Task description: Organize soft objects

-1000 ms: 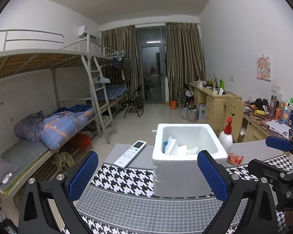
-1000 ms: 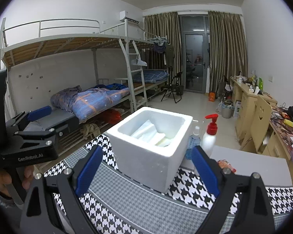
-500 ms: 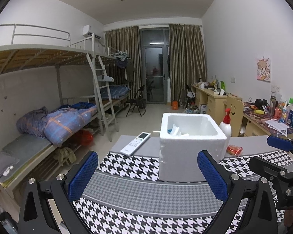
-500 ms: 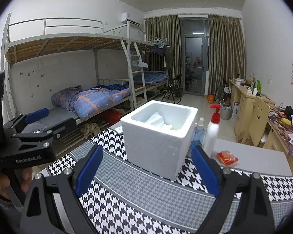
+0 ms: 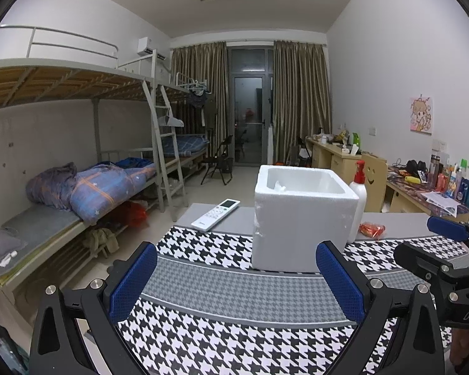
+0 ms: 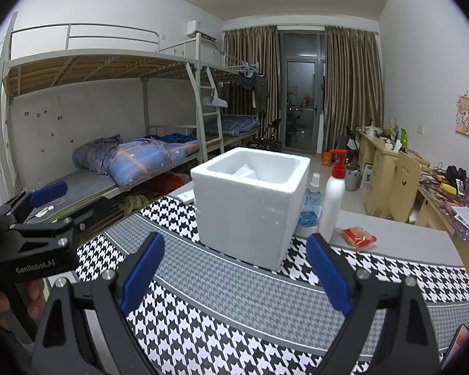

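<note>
Both my left gripper (image 5: 236,278) and right gripper (image 6: 234,270) hang wide apart, holding nothing. White soft pieces (image 6: 245,170) already lie inside the white square foam box (image 6: 250,206); I see none left on the houndstooth cloth (image 6: 234,306), so the job looks nearly done.

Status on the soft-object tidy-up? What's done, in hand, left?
Done: white soft items sit inside the foam box, one edge showing at.
In hand: nothing; the left gripper and the right gripper are both open and empty above the checked cloth.
Left: no loose soft item shows on the cloth, so it looks near finished.
</note>
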Motion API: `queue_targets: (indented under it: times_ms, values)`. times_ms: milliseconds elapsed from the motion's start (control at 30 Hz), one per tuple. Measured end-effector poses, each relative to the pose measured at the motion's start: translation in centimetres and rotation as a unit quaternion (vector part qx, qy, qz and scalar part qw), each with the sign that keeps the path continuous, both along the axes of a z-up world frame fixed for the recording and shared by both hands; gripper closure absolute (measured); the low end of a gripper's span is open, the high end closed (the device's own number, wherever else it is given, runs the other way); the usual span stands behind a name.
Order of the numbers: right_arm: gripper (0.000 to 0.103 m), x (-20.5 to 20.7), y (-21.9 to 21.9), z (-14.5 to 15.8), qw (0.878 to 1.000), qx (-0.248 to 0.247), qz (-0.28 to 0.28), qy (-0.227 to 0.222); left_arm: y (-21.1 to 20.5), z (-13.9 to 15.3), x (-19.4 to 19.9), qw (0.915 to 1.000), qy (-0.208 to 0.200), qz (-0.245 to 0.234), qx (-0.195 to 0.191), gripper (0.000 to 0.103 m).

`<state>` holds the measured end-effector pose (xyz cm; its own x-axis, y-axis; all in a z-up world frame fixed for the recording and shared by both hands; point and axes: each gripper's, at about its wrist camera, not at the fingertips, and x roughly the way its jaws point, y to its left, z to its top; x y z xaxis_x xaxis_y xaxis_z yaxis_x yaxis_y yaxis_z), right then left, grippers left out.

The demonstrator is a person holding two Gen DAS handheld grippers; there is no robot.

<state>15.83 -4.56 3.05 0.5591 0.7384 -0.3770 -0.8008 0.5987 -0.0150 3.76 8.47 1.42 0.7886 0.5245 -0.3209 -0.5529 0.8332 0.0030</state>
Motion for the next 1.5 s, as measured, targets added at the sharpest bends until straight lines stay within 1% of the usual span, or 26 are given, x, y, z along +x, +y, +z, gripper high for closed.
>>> queue_targets:
  times_ms: [100,267,433,600,767,933,1233,1367,1500]
  values:
    - [0.009,-0.5,-0.3,-0.5,1.0,0.002,-0.009,-0.007,-0.4,-0.3,-0.3,1.0,-0.003,0.001,-0.001,0.001]
    - [0.009,-0.9,-0.6,-1.2,1.0,0.001,-0.018,-0.005,-0.8,-0.7,-0.4,1.0,-0.001,-0.007,-0.006,0.001]
    - [0.009,-0.8,-0.9,-2.0,1.0,0.004,-0.017,0.006,-1.6,-1.1,-0.4,0.9999,-0.002,-0.011,0.003,0.001]
    - [0.009,-0.8,-1.1,-2.8,1.0,0.009,-0.008,0.015,-1.8,-1.5,-0.8,1.0,-0.003,-0.007,0.003,0.001]
    - [0.009,-0.7,-1.4,-3.7,1.0,0.011,-0.018,0.022,-2.1,-2.1,-0.9,0.9999,-0.001,-0.01,0.001,0.001]
    - [0.009,-0.9,-1.9,-4.0,0.999,0.012,-0.027,0.014,-2.1,-2.8,-0.9,0.9999,0.002,-0.009,-0.007,0.001]
    - [0.009,-0.9,-2.0,-4.6,0.999,0.007,-0.029,0.013,-2.2,-3.5,-1.2,0.9999,-0.002,-0.001,-0.017,0.001]
    - [0.009,-1.0,-2.0,-4.6,0.999,0.007,-0.031,0.011,-2.4,-3.6,-1.3,0.9999,-0.002,0.002,-0.013,0.001]
    - [0.009,-0.9,-2.1,-4.8,0.999,0.006,-0.032,0.013,-2.6,-3.7,-1.1,0.9999,0.002,-0.006,-0.013,0.001]
